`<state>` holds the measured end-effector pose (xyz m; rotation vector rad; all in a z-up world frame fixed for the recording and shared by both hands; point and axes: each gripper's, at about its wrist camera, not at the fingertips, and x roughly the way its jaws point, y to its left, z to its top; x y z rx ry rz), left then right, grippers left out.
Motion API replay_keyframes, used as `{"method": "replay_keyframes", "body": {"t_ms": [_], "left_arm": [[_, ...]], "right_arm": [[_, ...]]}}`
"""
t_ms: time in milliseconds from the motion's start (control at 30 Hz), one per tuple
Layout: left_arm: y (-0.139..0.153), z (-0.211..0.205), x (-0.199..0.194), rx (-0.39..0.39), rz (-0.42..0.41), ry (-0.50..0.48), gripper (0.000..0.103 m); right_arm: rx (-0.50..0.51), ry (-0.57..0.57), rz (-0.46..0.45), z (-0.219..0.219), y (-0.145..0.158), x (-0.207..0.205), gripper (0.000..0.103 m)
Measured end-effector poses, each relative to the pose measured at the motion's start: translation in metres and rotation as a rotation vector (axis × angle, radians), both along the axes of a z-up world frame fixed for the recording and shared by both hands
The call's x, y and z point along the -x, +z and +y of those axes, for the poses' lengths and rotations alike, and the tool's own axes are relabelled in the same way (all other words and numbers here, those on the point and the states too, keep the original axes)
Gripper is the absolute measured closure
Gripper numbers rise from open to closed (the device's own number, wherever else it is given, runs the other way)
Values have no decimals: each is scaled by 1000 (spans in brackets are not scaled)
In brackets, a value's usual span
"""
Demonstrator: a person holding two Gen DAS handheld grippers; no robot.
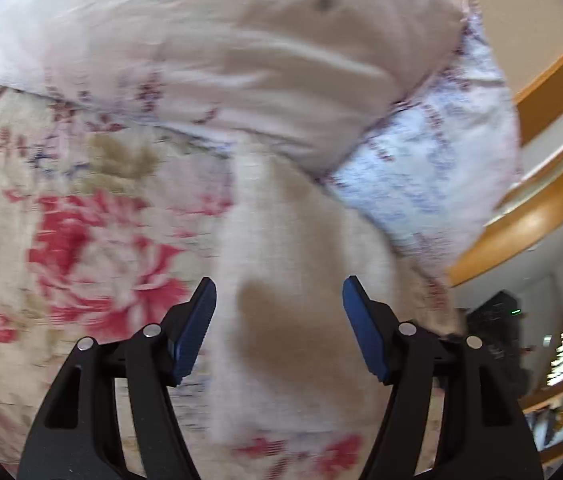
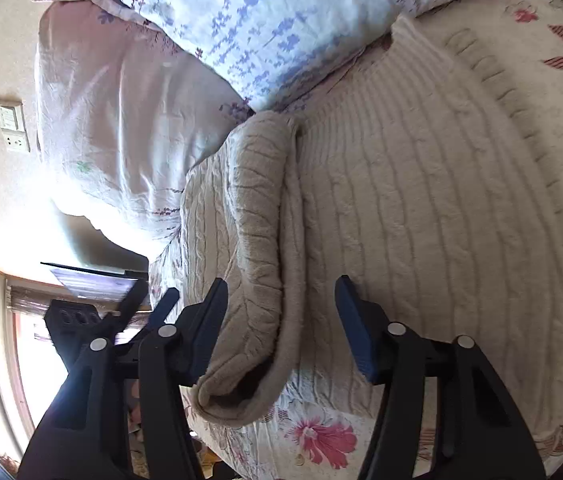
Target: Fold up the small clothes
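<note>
Both my grippers released over the cream cable-knit sweater [image 2: 421, 200].
Only my right gripper [image 2: 281, 328] shows its folded sleeve [image 2: 257, 240] sharply; my left gripper [image 1: 279, 328] sees blur.

My left gripper [image 1: 279, 322] has two matte black arms with slotted cut-outs, each pinned by round silver rivets, and blue ribbed pads [image 1: 195, 330] on the fingers; blur softens the ribbing, so it is probably fine grooves. My right gripper [image 2: 281, 326] is built alike: black arms, silver rivets, blue pads [image 2: 355, 330].
</note>
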<state>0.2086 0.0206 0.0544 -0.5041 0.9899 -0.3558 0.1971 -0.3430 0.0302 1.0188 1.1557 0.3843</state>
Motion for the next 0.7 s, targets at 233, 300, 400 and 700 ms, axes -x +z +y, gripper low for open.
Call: {"method": "replay_keyframes", "body": {"t_ms": [233,300,400,700], "left_arm": [[-25,5,6,-46,82,-17,37],[-26,5,6,-48,85,-27,36],[-25,5,7,-57,83,-30,33],[-11,-8,6,12,53,-60,25]], "right_arm": [[-5,22,-3,20,-4,-21,59],[7,25,-6,27,-6,-31,75],[66,21,-32,38,-2,-37,85],[350,-21,-233,17,69,-30,88]]}}
